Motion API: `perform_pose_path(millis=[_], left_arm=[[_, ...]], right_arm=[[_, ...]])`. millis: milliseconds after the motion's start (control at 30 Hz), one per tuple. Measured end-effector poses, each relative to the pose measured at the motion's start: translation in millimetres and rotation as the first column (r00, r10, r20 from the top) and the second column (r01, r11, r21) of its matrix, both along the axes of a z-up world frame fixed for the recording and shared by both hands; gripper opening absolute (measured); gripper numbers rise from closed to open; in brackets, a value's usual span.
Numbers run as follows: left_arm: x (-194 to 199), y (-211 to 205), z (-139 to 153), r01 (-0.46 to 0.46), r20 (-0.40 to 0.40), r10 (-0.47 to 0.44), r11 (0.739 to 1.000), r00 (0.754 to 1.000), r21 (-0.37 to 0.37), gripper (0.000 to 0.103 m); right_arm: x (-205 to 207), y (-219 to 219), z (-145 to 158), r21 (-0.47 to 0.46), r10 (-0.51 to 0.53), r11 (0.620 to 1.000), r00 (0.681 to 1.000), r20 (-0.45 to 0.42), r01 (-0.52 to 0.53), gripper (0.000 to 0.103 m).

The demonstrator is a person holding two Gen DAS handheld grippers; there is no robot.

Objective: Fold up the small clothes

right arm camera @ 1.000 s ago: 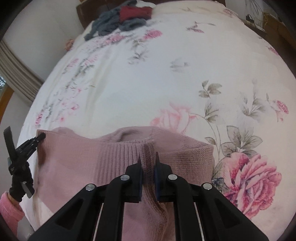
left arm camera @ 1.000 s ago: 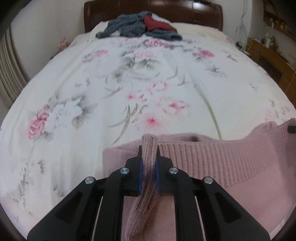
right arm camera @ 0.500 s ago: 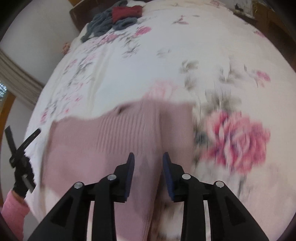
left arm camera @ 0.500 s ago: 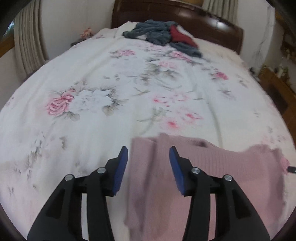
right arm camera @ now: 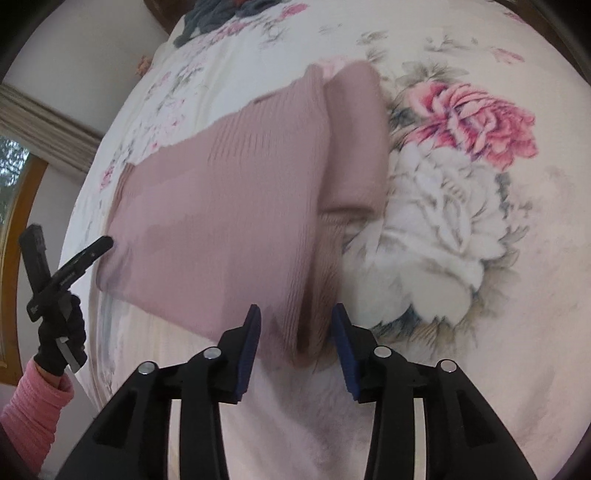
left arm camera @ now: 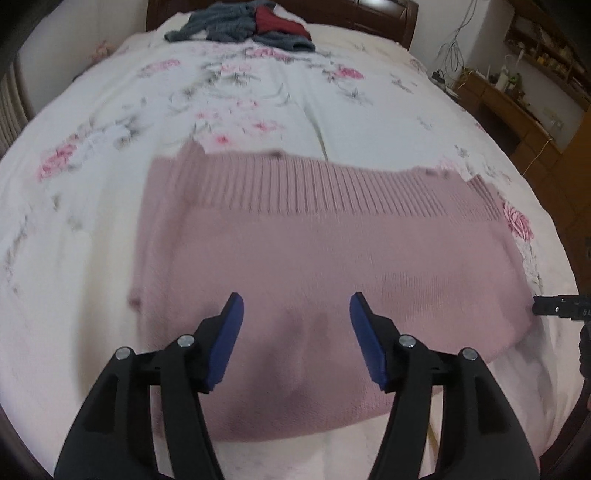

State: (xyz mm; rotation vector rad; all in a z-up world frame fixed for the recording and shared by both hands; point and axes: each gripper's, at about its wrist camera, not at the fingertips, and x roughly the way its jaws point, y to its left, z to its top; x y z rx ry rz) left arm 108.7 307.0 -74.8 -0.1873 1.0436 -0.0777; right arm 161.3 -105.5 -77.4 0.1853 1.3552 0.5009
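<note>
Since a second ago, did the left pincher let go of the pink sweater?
Yes. The left gripper has opened and pulled back; the pink sweater lies flat on the flowered bedspread.

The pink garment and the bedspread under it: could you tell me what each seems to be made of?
Pink garment: soft matte knit, probably wool or acrylic, judging by its ribbed band and fine stitch rows. Bedspread: smooth, thin printed woven fabric, perhaps cotton; flat floral pattern, no sheen.

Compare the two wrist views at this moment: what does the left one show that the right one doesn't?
Only the left wrist view shows the wooden shelving beside the bed and the open left gripper up close. Only the right wrist view shows the gloved hand, a pink sleeve and a window frame. Both show the pink sweater lying released on the floral bedspread, with grey and red clothes piled beyond.
</note>
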Motion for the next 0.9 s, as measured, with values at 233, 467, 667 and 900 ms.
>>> perform_pose_path(millis=[233,467,667,900], left_arm=[[-2,1,-24,-0.004,-0.069,0.007,0.999,0.998,0.034,0.06],[-6,3,-34,0.004,-0.069,-0.001,0.999,0.998,0.049,0.06],[-7,1,-36,-0.006,-0.073,0.009,0.999,0.997,0.045,0.063],[7,-3,-14,-0.002,-0.043,0.003,1.0,0.999,0.02,0.068]], right_arm=[[-7,-4,-6,0.019,0.007,1.0,1.0,-0.014,-0.007,0.007],[-6,-9,-24,-0.007,-0.015,1.0,0.999,-0.038,0.014,0.007],[-1,-5,-30,-0.012,-0.02,1.0,0.998,-0.052,0.02,0.009],[5,-21,-6,0.047,-0.06,0.997,0.998,-0.022,0.061,0.062]])
